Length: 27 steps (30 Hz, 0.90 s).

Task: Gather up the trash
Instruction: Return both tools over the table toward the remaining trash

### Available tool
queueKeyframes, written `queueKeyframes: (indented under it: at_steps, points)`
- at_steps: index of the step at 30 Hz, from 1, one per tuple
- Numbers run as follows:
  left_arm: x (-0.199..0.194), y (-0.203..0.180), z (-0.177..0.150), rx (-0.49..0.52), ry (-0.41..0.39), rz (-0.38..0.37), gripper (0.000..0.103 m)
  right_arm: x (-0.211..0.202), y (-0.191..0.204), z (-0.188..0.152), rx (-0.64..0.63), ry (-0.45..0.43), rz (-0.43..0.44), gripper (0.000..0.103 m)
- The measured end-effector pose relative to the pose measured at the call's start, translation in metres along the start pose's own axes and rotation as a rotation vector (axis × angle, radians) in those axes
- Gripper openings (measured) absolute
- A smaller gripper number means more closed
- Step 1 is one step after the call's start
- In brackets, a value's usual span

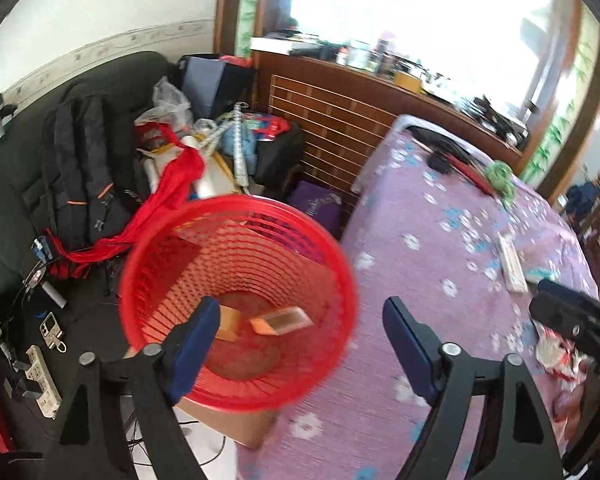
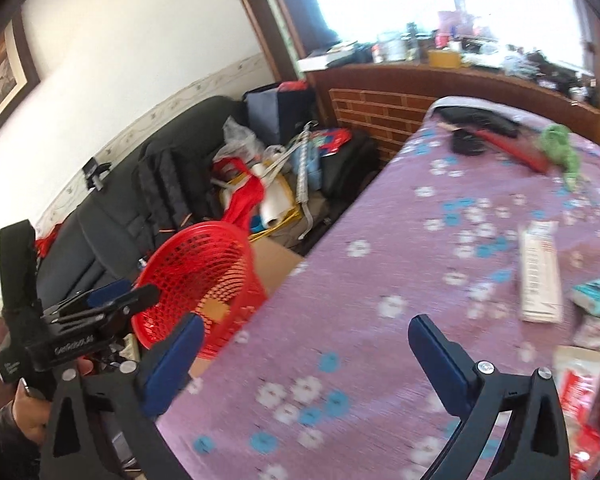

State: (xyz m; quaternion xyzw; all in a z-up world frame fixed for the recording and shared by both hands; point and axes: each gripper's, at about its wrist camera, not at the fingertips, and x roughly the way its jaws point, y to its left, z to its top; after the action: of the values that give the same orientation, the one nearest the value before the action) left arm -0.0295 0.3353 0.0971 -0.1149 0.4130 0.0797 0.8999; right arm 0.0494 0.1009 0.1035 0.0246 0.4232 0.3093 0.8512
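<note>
Trash lies in two places: two small orange boxes [image 1: 281,322] rest at the bottom of the red basket [image 1: 236,300], and wrappers sit on the bed [image 2: 340,280], among them a long white pack [image 2: 539,276], a teal packet [image 2: 596,295] and a red-and-white wrapper [image 2: 580,384]. The basket stands on a cardboard box [image 1: 236,426] just beside the bed's edge, near a dark sofa [image 1: 16,200] piled with bags. The left claw [image 1: 300,344] hangs over the basket's rim, jaws wide apart and empty. The right claw [image 2: 306,356] hovers above the purple flowered cover, jaws spread wide, holding nothing.
</note>
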Motion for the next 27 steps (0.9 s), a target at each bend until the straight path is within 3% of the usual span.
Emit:
queueKeyframes:
  at_steps: [14, 20, 27]
  points:
    - [0.001, -0.137, -0.031, 0.123, 0.028, -0.162, 0.087, -0.105, -0.107, -0.04, 0.061, -0.056, -0.202, 0.103]
    - [0.007, -0.184, -0.033, 0.169, 0.036, -0.213, 0.087, -0.151, -0.162, -0.065, 0.158, -0.078, -0.307, 0.103]
    - [0.012, -0.224, -0.034, 0.217, 0.035, -0.255, 0.087, -0.187, -0.198, -0.09, 0.224, -0.09, -0.382, 0.103]
